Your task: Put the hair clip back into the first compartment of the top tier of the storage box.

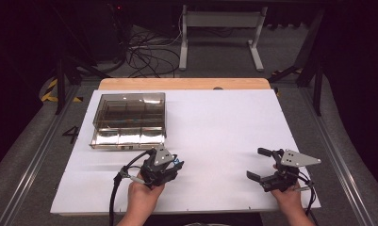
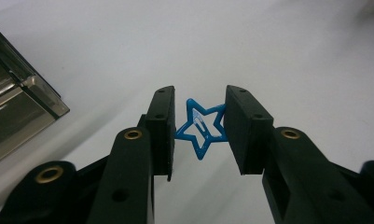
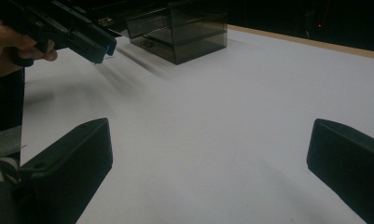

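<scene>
I see the white table [image 1: 215, 122] with a smoky clear box [image 1: 129, 120] at its far left. My right gripper [image 1: 262, 165] rests near the right edge, jaws wide apart on nothing. My left gripper [image 2: 197, 128], near the box, is clamped on a small blue star clip [image 2: 201, 127] above the table.
</scene>
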Motion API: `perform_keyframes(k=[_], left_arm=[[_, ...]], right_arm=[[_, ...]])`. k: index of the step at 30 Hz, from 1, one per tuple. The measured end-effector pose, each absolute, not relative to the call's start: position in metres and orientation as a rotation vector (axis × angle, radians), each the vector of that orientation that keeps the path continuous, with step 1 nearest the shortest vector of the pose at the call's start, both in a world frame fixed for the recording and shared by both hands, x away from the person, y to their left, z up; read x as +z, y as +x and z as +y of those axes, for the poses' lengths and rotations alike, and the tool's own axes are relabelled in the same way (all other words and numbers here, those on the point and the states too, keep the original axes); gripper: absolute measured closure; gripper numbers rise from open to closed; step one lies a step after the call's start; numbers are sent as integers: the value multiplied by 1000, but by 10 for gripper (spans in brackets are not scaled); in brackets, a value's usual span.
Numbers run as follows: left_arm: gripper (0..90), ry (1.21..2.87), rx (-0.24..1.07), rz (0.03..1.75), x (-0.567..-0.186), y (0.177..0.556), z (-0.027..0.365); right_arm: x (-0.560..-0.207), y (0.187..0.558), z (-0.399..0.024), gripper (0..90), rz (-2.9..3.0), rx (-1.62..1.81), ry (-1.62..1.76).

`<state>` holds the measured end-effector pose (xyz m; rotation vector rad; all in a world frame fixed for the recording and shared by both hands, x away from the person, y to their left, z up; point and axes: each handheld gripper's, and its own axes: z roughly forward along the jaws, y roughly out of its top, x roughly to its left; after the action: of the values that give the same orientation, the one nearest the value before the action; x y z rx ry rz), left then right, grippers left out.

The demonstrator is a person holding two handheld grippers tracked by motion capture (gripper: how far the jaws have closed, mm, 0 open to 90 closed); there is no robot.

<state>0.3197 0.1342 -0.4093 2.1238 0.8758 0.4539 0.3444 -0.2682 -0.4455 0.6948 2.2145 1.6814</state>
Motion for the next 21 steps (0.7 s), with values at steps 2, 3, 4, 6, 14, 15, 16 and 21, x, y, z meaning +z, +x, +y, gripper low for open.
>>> perform_keyframes(k=[2, 3, 4, 6, 14, 15, 16, 21], left_arm=[[648, 2122, 452, 875, -409, 319, 134], [648, 2119, 450, 867, -407, 319, 134], [648, 2119, 450, 867, -407, 319, 134], [648, 2118, 462, 863, -405, 318, 134], [649, 2124, 471, 841, -400, 319, 133], [648, 2124, 471, 841, -400, 319, 133], [648, 2125, 468, 841, -399, 319, 133], [648, 2131, 485, 831, -395, 320, 134]], right_arm=[[-445, 344, -268, 6, 2215, 1681, 696], [-445, 344, -268, 6, 2214, 1681, 696], [-446, 345, -268, 6, 2215, 1681, 696], [-445, 345, -268, 6, 2213, 1682, 697], [-446, 345, -268, 6, 2211, 1680, 700], [-446, 345, -268, 6, 2212, 1679, 700], [-446, 345, -268, 6, 2212, 1679, 700], [-446, 345, -268, 6, 2210, 1678, 705]])
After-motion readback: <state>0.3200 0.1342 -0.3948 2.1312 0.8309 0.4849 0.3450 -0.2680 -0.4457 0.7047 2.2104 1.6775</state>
